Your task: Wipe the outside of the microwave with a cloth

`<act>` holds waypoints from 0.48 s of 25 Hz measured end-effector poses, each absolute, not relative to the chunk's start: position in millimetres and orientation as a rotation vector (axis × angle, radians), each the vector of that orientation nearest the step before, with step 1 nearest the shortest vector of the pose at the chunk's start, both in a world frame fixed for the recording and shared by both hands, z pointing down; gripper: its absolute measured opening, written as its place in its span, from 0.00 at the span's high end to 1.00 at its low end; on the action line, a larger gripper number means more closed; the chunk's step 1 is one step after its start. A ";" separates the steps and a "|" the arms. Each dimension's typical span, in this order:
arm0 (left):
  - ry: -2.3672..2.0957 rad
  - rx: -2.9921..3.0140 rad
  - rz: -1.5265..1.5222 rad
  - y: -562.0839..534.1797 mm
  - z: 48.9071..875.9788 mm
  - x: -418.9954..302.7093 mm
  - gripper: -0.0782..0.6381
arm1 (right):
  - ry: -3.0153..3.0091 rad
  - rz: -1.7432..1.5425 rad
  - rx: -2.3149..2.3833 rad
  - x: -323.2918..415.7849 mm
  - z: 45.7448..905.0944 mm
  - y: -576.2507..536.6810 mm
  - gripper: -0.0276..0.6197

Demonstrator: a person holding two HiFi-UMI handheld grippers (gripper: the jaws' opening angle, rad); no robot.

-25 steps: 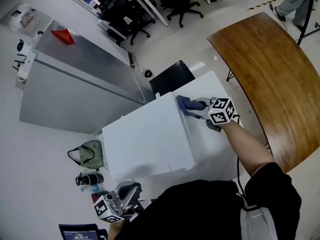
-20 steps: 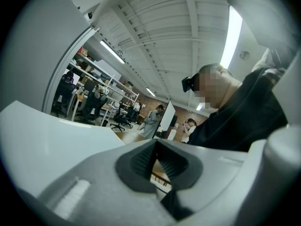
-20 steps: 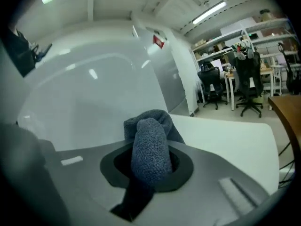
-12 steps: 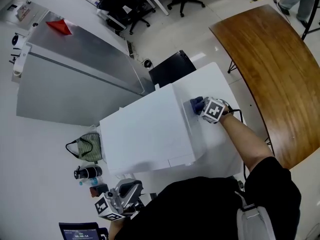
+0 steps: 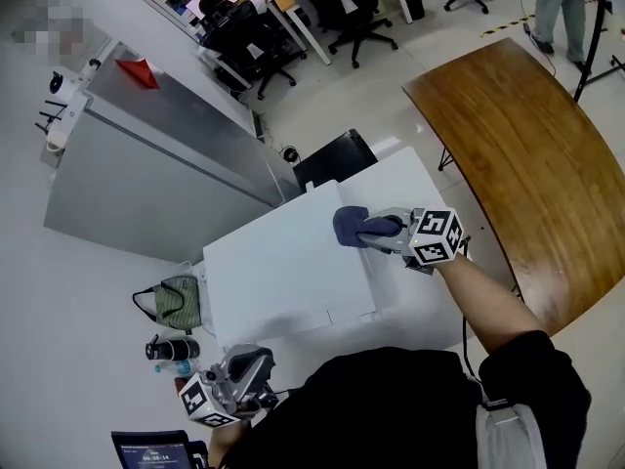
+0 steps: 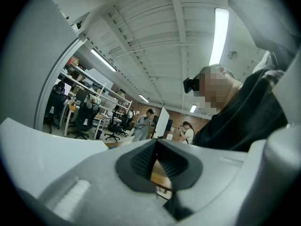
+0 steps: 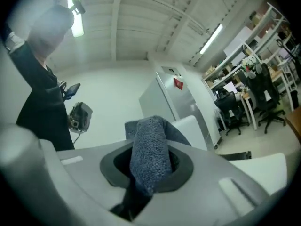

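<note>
The white microwave (image 5: 283, 272) stands on a white table (image 5: 415, 179), seen from above in the head view. A dark blue cloth (image 5: 350, 225) lies on the right edge of its top, and my right gripper (image 5: 379, 231) is shut on it from the right. In the right gripper view the cloth (image 7: 149, 152) bulges out between the jaws. My left gripper (image 5: 239, 374) hangs low at the bottom left, away from the microwave. In the left gripper view its pads (image 6: 141, 166) meet with nothing between them.
A curved brown wooden table (image 5: 518, 145) runs along the right. A grey metal cabinet (image 5: 156, 154) stands behind on the left, and a black box (image 5: 332, 159) sits behind the microwave. A green bag (image 5: 176, 301) and a bottle (image 5: 171, 348) lie at the microwave's left.
My right gripper took the cloth from the top's right edge down the right side, then back up and a little left onto the top. The left gripper has barely moved.
</note>
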State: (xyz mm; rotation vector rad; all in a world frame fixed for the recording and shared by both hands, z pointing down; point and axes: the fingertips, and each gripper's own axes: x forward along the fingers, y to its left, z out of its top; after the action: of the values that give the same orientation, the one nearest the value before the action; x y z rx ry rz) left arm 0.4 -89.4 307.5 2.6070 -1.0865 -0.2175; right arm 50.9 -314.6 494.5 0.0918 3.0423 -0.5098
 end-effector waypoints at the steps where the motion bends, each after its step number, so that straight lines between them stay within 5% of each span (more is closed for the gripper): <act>1: -1.082 2.604 -0.212 -88.3 309.5 2.3 0.89 | 3.074 -0.527 0.067 51.7 510.6 -316.7 0.88; 8: -1.045 2.515 -0.169 -82.7 343.7 8.6 0.89 | 3.467 -0.574 -0.099 46.9 668.1 -323.3 0.88; 12: -1.026 2.485 -0.155 -79.6 361.0 12.6 0.89 | 3.813 -0.331 -0.156 43.2 722.8 -325.2 0.88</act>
State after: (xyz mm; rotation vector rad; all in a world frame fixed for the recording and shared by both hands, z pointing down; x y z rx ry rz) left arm 12.6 -79.6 361.0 2.4847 -1.0256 -0.1552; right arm 43.2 -325.2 722.8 -0.1560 3.8128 -0.3313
